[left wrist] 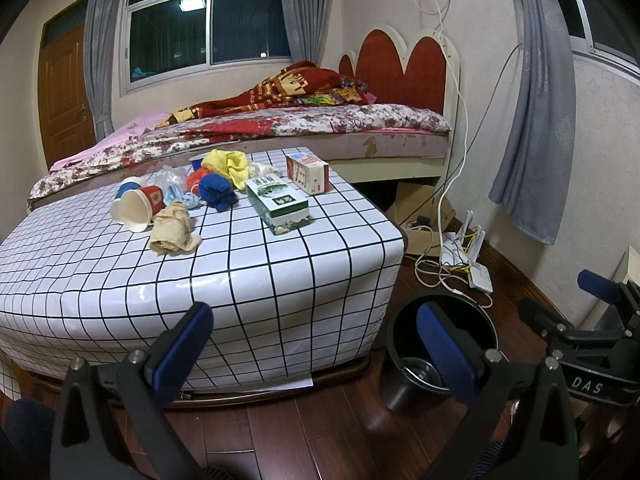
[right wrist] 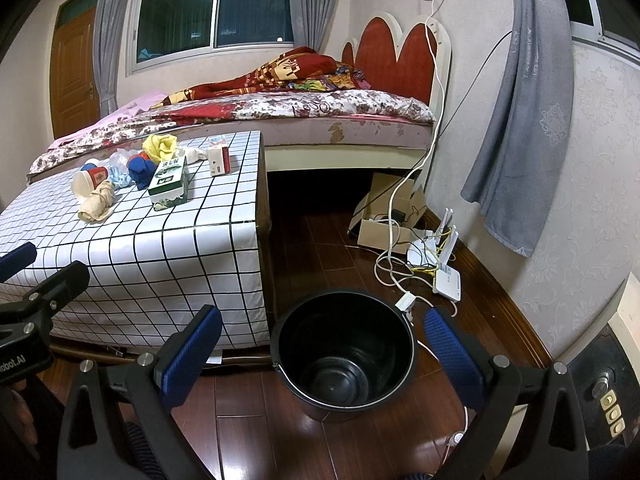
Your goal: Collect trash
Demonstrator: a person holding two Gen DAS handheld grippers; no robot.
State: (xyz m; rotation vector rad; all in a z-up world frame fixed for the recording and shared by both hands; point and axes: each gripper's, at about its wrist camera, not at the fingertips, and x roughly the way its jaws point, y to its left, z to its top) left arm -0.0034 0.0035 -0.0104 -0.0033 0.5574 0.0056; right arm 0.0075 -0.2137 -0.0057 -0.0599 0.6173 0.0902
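Below right hand-held gripper [right wrist: 324, 354], black bucket [right wrist: 344, 354], empty

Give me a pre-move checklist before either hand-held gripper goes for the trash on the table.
1. Left hand-held gripper open and holding nothing: ok.
2. Right hand-held gripper open and holding nothing: ok.
3. Black bucket upright on the floor beside the table, mouth unobstructed: ok.
4. Bucket has room: ok, it looks empty.
5. Trash within view on the table, such as the crumpled paper and the tipped paper cup: ok.
6. Whether the green box is trash: cannot tell.
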